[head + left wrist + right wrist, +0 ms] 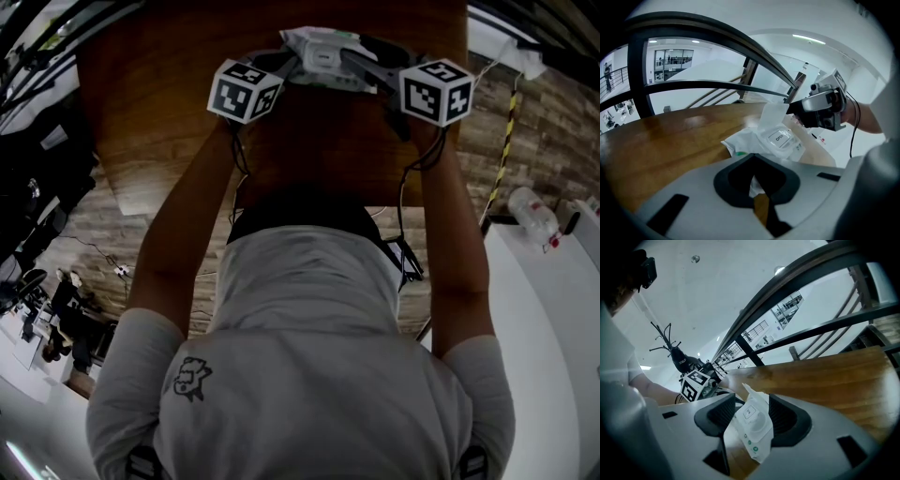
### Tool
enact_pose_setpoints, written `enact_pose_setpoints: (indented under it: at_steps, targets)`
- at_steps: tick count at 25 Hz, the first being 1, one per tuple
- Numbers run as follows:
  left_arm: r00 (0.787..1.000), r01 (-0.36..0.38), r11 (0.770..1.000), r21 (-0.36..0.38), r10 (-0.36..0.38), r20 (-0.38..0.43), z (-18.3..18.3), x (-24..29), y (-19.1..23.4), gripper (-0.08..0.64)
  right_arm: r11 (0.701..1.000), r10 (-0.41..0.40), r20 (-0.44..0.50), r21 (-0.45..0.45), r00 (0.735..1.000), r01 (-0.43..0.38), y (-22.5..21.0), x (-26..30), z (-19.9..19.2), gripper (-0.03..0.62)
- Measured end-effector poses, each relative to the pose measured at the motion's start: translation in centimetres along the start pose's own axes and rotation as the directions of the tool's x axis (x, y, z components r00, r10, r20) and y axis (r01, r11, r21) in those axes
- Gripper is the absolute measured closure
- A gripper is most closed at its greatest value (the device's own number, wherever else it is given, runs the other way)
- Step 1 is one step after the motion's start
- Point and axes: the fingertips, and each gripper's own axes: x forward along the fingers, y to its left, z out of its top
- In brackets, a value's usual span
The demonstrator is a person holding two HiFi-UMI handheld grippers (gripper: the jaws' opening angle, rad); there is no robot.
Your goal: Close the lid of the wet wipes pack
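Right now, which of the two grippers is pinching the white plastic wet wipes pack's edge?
The left gripper: its jaws close on an edge of the white plastic wet wipes pack. The right gripper has jaws apart around the pack.

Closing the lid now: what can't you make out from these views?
Head view: the wet wipes pack sits small at the top, crossed by the right gripper; open or shut is unreadable.
Right gripper view: whether the jaws clamp the pack or only flank it.
Left gripper view: the pack's near edge is hidden behind the left gripper.
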Motion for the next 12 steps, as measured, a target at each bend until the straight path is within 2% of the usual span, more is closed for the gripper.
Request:
enact_pose_setpoints:
  at_steps: [12]
  targets:
    - [1.0, -0.022, 1.0, 0.007, 0.022, 0.011, -0.1, -0.1, 0.2, 0.546, 0.999, 0.004, 0.006, 0.037, 1.0, -0.004, 0.7, 0.0, -1.4, 0.385]
